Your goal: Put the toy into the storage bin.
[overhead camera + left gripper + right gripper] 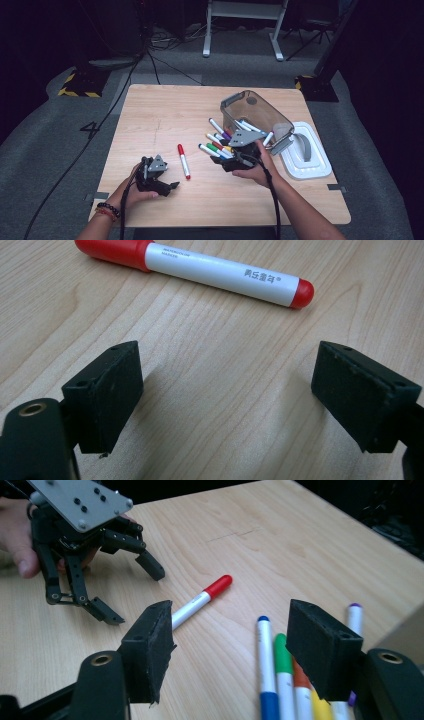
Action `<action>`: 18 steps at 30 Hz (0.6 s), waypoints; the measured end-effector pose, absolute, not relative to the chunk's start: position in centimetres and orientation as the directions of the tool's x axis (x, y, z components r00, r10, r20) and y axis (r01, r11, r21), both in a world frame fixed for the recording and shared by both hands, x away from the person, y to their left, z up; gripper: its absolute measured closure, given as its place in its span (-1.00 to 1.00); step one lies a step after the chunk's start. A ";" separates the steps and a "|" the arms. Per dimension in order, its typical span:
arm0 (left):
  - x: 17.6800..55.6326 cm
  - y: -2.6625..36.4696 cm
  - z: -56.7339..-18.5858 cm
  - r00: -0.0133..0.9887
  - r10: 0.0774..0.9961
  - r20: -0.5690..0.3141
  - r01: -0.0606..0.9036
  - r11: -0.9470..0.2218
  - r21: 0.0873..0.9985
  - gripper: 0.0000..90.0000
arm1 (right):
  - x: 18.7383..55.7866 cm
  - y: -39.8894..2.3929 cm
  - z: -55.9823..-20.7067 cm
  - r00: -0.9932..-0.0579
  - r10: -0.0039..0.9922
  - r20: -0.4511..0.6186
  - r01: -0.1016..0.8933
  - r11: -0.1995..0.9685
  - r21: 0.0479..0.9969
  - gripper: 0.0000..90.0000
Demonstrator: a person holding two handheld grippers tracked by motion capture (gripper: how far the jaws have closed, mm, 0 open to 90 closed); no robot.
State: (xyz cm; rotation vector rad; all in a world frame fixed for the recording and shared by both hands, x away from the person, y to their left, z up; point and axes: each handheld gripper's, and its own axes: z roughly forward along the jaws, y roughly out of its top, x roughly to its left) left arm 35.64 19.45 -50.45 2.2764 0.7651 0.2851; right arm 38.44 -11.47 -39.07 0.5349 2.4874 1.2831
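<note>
In the high view, the red marker (183, 161) lies alone on the wooden counter (150, 120) at lower centre, between the two claws. The left claw (172, 185), at lower left, rests just beside it with jaws apart and nothing between them. The right claw (235, 645) stands open and empty over the spilled markers (216, 145), which lie beside a tipped clear bin (255, 112).

high: overhead, far | gripper views: close, low | shared: red marker (183, 161)
</note>
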 end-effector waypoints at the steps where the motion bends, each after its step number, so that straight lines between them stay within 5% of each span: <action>1: 35.6 19.4 -50.4 0.801 0.599 -0.015 0.443 -0.575 0.688 -0.70 | 38.6 -10.9 -39.5 -0.892 0.446 -0.077 0.198 0.538 0.820 -0.20; 18: 35.6 19.4 -50.4 0.800 0.600 -0.016 0.444 -0.574 0.688 -0.70 | 41.8 -2.1 -46.0 -0.911 0.407 -0.060 0.229 0.623 0.748 -0.11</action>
